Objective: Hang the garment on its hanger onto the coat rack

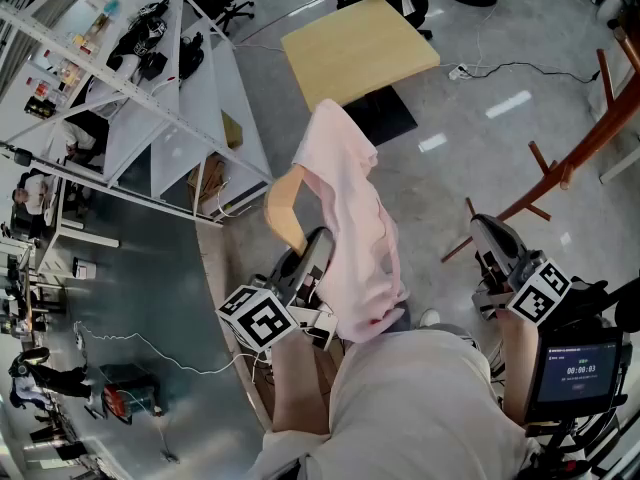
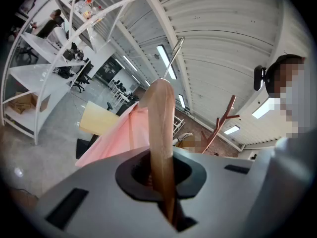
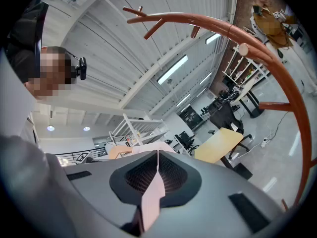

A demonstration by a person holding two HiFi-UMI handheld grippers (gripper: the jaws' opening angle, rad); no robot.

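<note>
A pale pink garment (image 1: 355, 228) hangs on a wooden hanger (image 1: 285, 208) in front of me, above the floor. My left gripper (image 1: 318, 243) is shut on the hanger's wooden bar. In the left gripper view the bar (image 2: 161, 118) rises out of the closed jaws (image 2: 161, 175), with its metal hook (image 2: 174, 58) above and the pink cloth (image 2: 119, 133) to the left. The brown wooden coat rack (image 1: 590, 138) stands at the right. My right gripper (image 1: 492, 233) hovers near its lower pegs, apart from the garment. Its jaws (image 3: 156, 175) are together, with a thin pink strip in their seam. The rack's curved arm (image 3: 277, 68) arcs overhead.
A light wood table (image 1: 360, 48) stands beyond the garment, with office chairs behind it. White shelving (image 1: 150, 98) runs along the left. A small screen (image 1: 578, 368) sits on my right arm. A cable lies on the floor at the far right.
</note>
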